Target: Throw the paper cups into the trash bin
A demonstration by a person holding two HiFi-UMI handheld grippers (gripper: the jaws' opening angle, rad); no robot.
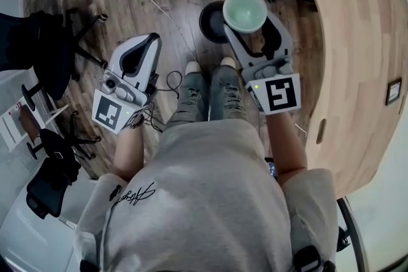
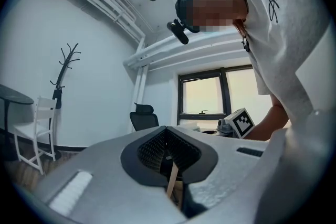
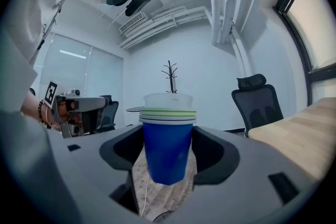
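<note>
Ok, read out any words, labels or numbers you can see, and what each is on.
Cursive script on the person's grey shirt: too stylised and small to read.
The cube on the left hand-held gripper and the cube on the right hand-held gripper: square marker patterns, no letters.
The paper cups: no print visible.
Small framed item on the wooden table: too small to read.

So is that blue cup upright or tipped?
Upright. The cup stands rim-up, clamped in the right hand-held gripper; the head view looks straight down into its open mouth.
</note>
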